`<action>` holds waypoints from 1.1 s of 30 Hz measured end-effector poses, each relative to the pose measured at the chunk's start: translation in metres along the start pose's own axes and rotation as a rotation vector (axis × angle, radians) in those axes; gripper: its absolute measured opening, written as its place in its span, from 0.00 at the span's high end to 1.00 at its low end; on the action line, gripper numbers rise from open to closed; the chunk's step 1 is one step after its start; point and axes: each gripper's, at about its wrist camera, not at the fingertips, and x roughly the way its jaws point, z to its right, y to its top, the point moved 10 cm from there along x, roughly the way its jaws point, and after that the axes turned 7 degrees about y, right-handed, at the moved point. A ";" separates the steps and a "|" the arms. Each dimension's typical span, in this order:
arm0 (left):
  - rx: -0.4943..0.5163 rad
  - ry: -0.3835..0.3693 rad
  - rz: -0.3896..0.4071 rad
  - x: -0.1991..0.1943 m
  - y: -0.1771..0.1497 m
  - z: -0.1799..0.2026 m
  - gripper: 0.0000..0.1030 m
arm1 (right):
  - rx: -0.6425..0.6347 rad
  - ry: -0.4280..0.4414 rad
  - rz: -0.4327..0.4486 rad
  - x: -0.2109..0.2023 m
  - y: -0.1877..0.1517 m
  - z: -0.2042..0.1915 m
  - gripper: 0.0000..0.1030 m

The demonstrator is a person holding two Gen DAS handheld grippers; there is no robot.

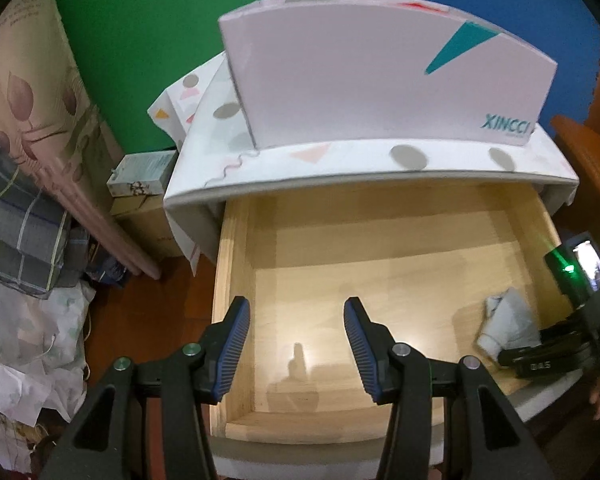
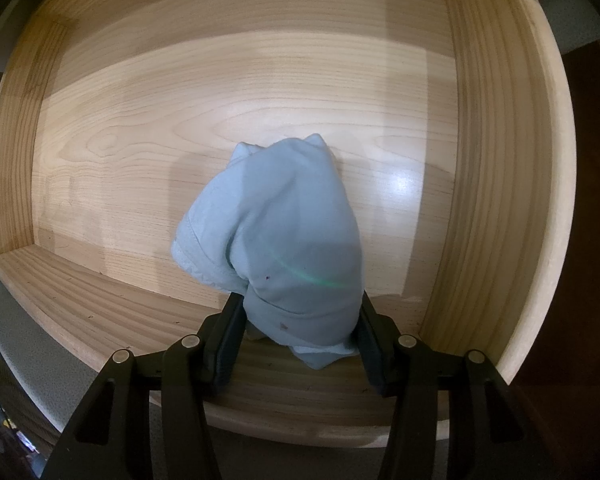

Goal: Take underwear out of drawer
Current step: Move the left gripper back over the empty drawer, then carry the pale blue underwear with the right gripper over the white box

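The underwear (image 2: 288, 232), a pale blue bundle, is clamped at its near end between the jaws of the right gripper (image 2: 300, 340), while the rest of it lies ahead of the fingers on the drawer (image 2: 496, 160) floor, close to the right wall. Only a bunched edge appears to be pinched, so the cloth could be lost if it is lifted sharply; the slack fabric could also be dragged against the front wall just below the fingers and pulled free. The grip is judged adequate only if the lift is kept slow and straight up. The left gripper (image 1: 296, 344) is held with its jaws apart and nothing between them, over the drawer's near left part, well apart from the cloth. Counted: one piece of underwear, one open drawer, two grippers.
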 end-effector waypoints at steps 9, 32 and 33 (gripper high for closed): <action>-0.009 -0.016 -0.028 0.026 -0.021 -0.002 0.52 | 0.002 0.003 0.014 0.004 -0.004 0.000 0.52; -0.014 -0.035 0.019 0.030 -0.027 0.006 0.52 | -0.034 -0.079 0.140 -0.009 -0.026 -0.023 0.64; -0.015 -0.033 0.017 0.031 -0.026 0.005 0.52 | -0.036 -0.085 0.146 -0.010 -0.027 -0.025 0.64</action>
